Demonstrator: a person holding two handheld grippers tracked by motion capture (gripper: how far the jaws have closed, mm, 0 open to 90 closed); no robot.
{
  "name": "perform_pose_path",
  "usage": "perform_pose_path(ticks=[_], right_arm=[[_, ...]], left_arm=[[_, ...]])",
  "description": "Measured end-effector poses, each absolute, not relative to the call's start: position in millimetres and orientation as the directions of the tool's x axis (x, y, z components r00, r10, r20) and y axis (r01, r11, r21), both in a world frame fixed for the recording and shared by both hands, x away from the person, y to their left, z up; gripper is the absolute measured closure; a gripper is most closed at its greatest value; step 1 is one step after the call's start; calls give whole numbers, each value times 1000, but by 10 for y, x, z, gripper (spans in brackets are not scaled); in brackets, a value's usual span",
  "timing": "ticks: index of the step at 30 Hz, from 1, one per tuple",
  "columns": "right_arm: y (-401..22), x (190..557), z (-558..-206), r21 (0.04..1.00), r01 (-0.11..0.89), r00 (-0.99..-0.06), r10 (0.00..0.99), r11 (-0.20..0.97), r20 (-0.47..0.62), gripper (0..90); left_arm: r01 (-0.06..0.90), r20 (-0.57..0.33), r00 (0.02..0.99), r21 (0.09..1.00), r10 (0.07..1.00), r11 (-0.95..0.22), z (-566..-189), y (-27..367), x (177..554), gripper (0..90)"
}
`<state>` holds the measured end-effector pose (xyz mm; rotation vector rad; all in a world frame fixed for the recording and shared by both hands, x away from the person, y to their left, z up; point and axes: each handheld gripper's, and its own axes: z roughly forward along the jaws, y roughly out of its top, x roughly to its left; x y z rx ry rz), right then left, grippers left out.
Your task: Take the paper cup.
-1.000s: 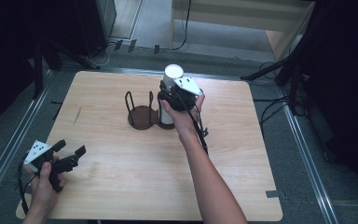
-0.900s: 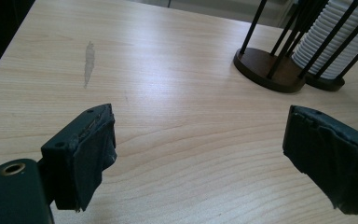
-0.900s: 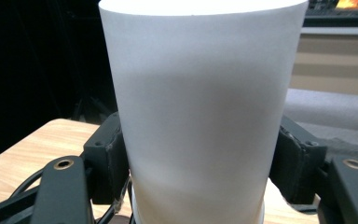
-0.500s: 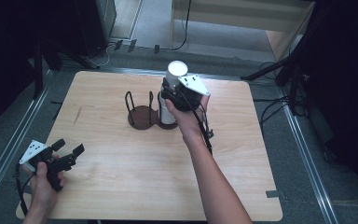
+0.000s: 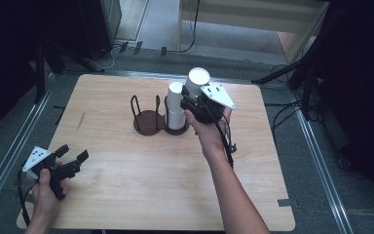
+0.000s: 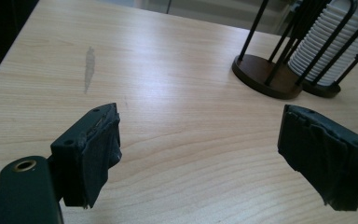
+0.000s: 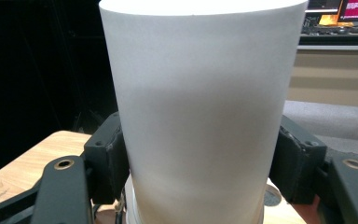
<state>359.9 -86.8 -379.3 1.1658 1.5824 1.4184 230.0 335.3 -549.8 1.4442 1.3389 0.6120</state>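
Note:
A white paper cup (image 5: 197, 79) (image 7: 200, 93) is raised just above and to the right of a ribbed stack of white cups (image 5: 176, 111) (image 6: 326, 46). My right gripper (image 5: 192, 101) (image 7: 200, 163) is shut on the cup, its pads pressing both sides. The stack stands in the right bay of a dark wire cup holder (image 5: 148, 121) (image 6: 261, 74), and the left bay is bare. Low over the table's near left corner, my left gripper (image 5: 73, 152) (image 6: 200, 149) is open. Its jaws have just been closing a little, with nothing between them.
The wooden table (image 5: 126, 195) has a grey smear (image 6: 89, 65) on its left part. Metal rails run along the floor on both sides, and cables lie behind the far edge. A cable hangs from the right gripper along the forearm.
The right gripper has carried the white cup up and to the right, off the top of the stack. The left hand has barely shifted, and its jaws look slightly narrower.

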Motion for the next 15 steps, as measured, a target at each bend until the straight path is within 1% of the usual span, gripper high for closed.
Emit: perform_pose_path(ticks=[1,2,4,6,15], right_arm=[[-900,3571,-3809,986,168,-345,936,-8,66,307],[-949,3531,-3834,986,168,-345,936,-6,64,307],[-975,3506,-3850,986,168,-345,937,-7,65,307],[-1031,3459,-3884,985,173,-342,937,-10,70,306],[-1240,3275,-4068,981,192,-331,941,-5,69,306]], left_arm=[[413,-268,256,899,929,146,-5495,3351,2302,119],[425,-261,259,895,930,133,-5490,3347,2301,80],[431,-261,259,893,930,130,-5488,3343,2301,68],[437,-260,281,892,924,118,-5483,3348,2295,18],[442,-262,285,890,922,116,-5457,3357,2282,0]])
